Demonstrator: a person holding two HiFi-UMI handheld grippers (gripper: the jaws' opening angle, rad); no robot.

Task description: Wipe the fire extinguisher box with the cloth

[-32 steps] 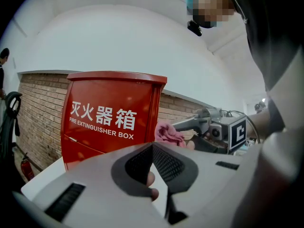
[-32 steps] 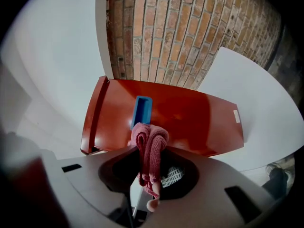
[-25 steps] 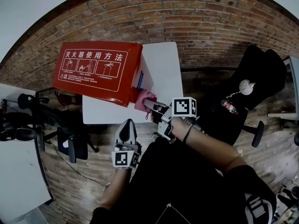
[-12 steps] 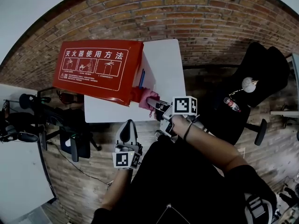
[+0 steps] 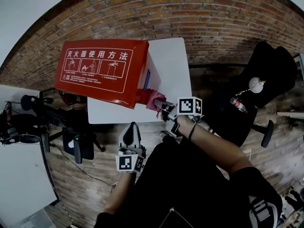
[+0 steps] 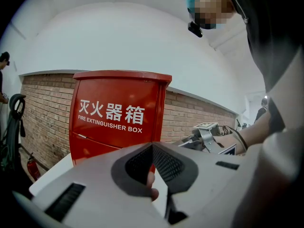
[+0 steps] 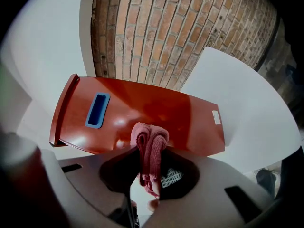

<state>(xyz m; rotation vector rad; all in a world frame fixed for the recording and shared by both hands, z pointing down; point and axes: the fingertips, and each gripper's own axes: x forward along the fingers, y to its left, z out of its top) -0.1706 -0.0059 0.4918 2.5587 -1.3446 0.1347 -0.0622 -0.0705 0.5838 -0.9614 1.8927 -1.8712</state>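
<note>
A red fire extinguisher box (image 5: 97,70) stands on a white table (image 5: 171,65); its front reads "FIRE EXTINGUISHER BOX" in the left gripper view (image 6: 114,115). My right gripper (image 5: 164,106) is shut on a folded pink cloth (image 5: 156,100), which presses against the box's red side panel (image 7: 142,110) near its lower right corner. The cloth (image 7: 149,148) hangs bunched between the jaws. My left gripper (image 5: 129,136) hangs below the table's front edge, shut with nothing in it, and points up at the box.
A blue handle recess (image 7: 97,109) sits in the box's side panel. A brick wall (image 5: 190,13) runs behind the table. A black chair (image 5: 266,75) stands to the right, and dark equipment (image 5: 28,122) on a wooden floor to the left.
My right gripper and the cloth have slid a little right and toward me along the box's side. The left gripper has barely moved.
</note>
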